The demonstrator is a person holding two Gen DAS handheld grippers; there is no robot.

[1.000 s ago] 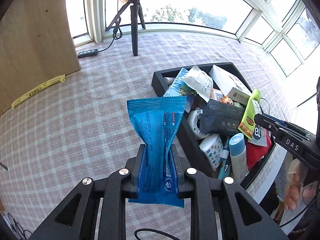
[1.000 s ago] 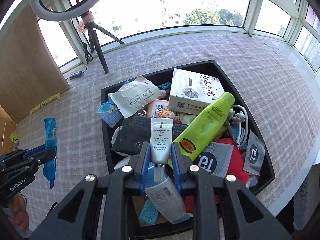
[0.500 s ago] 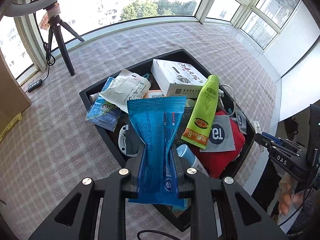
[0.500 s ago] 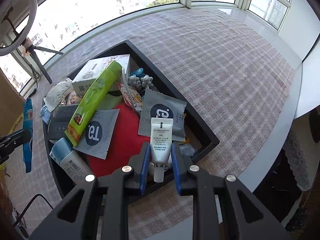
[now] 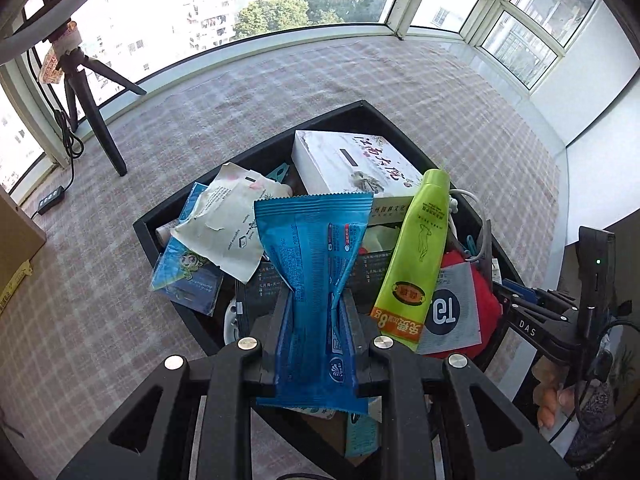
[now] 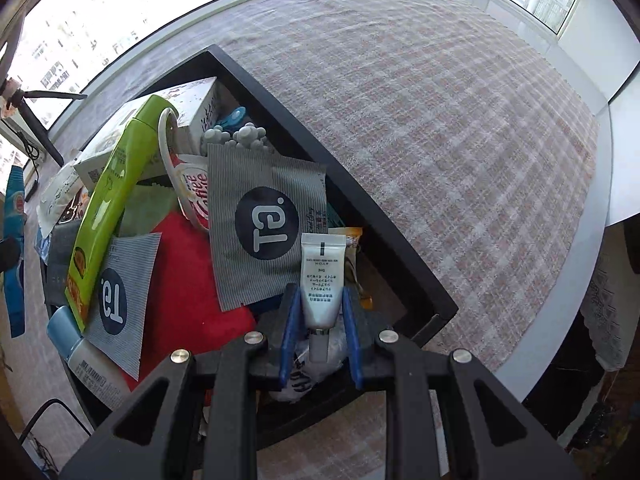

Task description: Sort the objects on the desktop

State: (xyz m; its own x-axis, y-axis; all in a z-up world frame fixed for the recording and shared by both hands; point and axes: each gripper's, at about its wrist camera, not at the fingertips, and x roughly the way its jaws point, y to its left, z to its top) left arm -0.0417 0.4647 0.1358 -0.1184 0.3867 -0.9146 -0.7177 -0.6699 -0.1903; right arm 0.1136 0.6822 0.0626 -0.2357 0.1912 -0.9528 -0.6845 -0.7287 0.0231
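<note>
Packet point(image 5: 316, 280), blue, sat pinched in your left gripper point(image 5: 317, 316) above the black tray point(image 5: 192, 320). Your right gripper point(image 6: 319, 312) squeezed a small white tube point(image 6: 322, 280) over the tray's near corner, with the green tube point(image 6: 106, 208) at ten o'clock.

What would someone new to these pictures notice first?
Probably the blue snack wrapper pinched at its waist in the left tongs, right in the foreground. Behind it sits the black tray heaped with clutter, where a lime-green tube stands out. The right tongs grip a small white tube above that tray.
</note>
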